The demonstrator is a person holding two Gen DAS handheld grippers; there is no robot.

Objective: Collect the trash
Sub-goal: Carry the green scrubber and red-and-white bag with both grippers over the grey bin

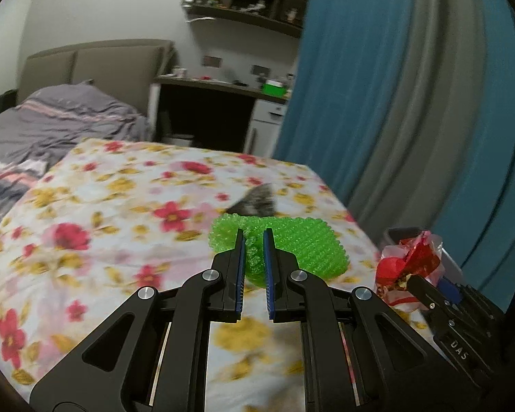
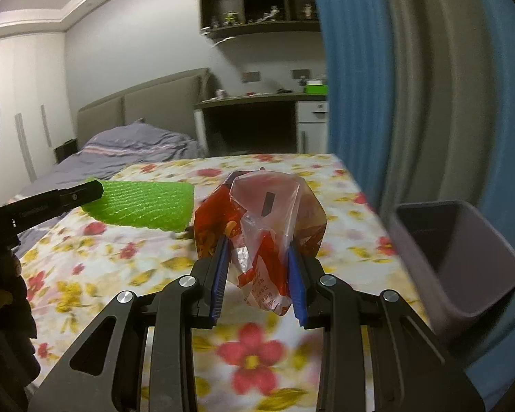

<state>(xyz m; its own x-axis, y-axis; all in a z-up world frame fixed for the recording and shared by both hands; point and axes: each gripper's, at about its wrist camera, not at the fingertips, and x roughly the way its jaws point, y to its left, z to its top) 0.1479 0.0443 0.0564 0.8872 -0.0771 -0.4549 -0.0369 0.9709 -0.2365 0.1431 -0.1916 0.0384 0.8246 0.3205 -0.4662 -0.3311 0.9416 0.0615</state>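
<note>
My left gripper [image 1: 254,237] is shut on a green foam net sleeve [image 1: 302,243] and holds it above the flowered table; the sleeve also shows in the right wrist view [image 2: 147,202]. My right gripper [image 2: 259,243] is shut on a crumpled red and clear plastic wrapper [image 2: 267,213], held above the table; the wrapper also shows in the left wrist view [image 1: 408,264]. A grey-purple trash bin [image 2: 460,261] stands at the table's right edge, just right of the right gripper. A small dark scrap [image 1: 257,201] lies on the table beyond the sleeve.
The table wears a flowered cloth [image 1: 120,226]. A blue and grey curtain [image 1: 412,103] hangs close on the right. A bed [image 1: 51,116] lies to the left, and a desk [image 1: 219,92] with shelves above it stands at the back.
</note>
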